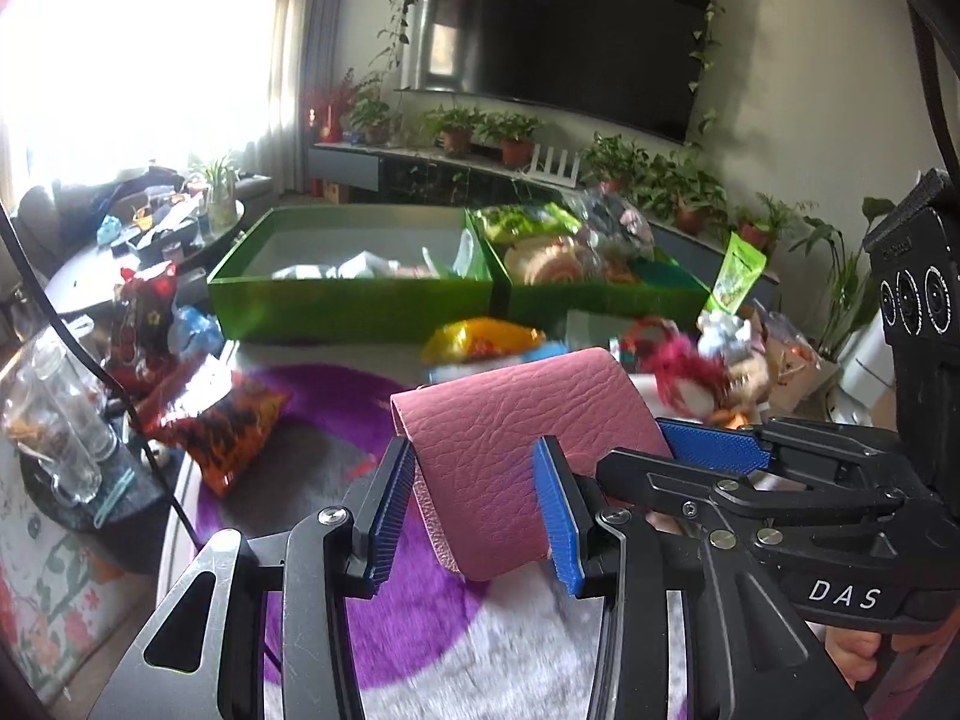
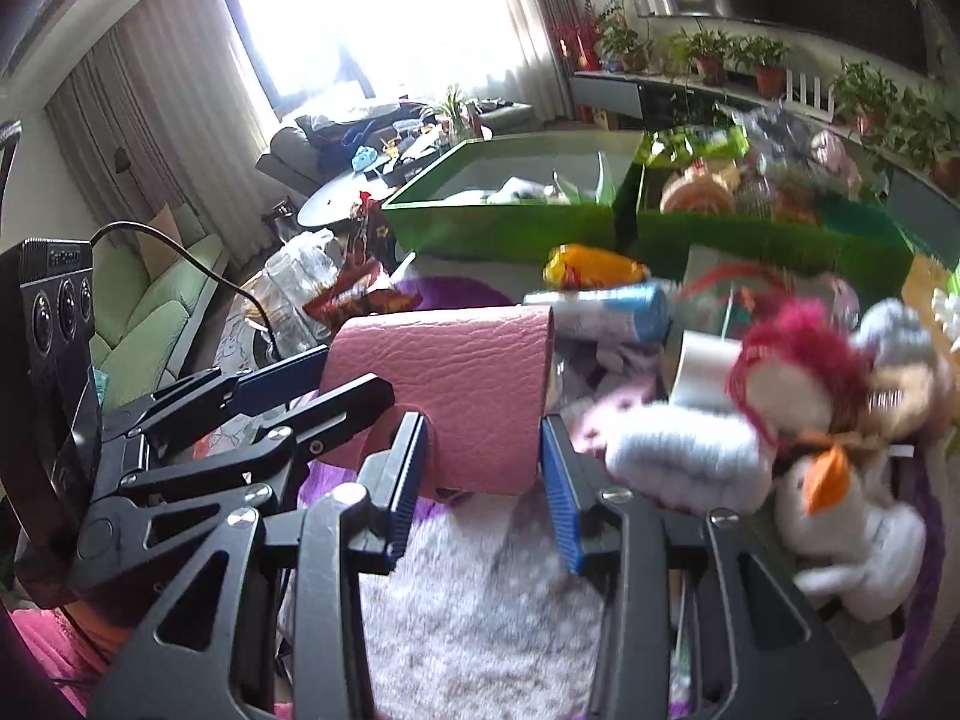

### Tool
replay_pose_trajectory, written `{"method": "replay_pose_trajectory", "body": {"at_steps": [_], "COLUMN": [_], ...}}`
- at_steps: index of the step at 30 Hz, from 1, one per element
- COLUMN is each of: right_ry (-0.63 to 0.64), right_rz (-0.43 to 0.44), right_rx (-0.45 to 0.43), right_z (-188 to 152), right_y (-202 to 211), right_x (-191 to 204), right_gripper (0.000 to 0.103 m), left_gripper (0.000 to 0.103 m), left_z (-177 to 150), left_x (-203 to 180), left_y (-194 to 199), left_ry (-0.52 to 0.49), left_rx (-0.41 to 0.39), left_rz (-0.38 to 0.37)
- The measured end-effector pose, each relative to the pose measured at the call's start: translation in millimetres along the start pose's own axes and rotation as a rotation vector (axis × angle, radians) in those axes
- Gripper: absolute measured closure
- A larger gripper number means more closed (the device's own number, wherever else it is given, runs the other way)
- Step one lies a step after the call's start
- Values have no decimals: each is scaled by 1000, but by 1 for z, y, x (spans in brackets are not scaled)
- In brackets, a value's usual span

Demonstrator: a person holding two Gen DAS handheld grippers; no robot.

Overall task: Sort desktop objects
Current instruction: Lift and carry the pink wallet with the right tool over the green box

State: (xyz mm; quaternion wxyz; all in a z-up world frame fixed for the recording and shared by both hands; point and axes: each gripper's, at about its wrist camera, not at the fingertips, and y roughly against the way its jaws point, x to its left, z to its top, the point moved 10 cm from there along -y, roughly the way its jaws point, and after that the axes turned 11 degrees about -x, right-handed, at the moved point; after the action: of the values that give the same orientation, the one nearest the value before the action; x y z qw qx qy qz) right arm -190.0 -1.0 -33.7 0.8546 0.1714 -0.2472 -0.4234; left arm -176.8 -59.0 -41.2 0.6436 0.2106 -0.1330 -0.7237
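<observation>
A pink leather wallet [image 1: 516, 420] hangs above the purple and white furry mat [image 1: 480, 648], gripped from both sides. My left gripper [image 1: 474, 516] is shut on its lower part, blue pads pressing both edges. My right gripper [image 1: 636, 444] reaches in from the right and clamps the wallet's right end. In the right wrist view the wallet [image 2: 456, 384] sits between the right gripper's [image 2: 486, 492] pads, and the left gripper [image 2: 354, 375] holds its left end. Behind stand two green boxes [image 1: 348, 300] [image 1: 600, 294] with items inside.
Snack bags [image 1: 216, 420] [image 1: 480, 339] lie on the mat in front of the boxes. Plush toys [image 2: 810, 420] pile up at the right. Glass jars [image 1: 54, 420] stand at the left edge. A person's hand [image 1: 858, 654] holds the right gripper.
</observation>
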Motion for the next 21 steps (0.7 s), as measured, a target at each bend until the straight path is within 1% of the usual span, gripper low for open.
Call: {"method": "replay_pose_trajectory", "body": {"at_steps": [4,10,16,21], "right_ry": [7,-22,-67,-87], "right_rz": [11,37,66,79], "right_rx": [-15,-44,-48,-35], "right_z": [19,50,83,102], "right_y": [-6,-13,-26,-42], "right_x": [0,-8,-22,-35], "right_gripper": [64,64,64,63], "left_gripper": [62,63,63,63], "left_z": [20,53,84,98], "left_x": [5,4,5,8], "left_y": [-7,-20,-41,-61], "left_ry": [-2,-32,-46,-60], "left_rx": [-18,-36,-41,-35], "left_rz": [14,35,48,61]}}
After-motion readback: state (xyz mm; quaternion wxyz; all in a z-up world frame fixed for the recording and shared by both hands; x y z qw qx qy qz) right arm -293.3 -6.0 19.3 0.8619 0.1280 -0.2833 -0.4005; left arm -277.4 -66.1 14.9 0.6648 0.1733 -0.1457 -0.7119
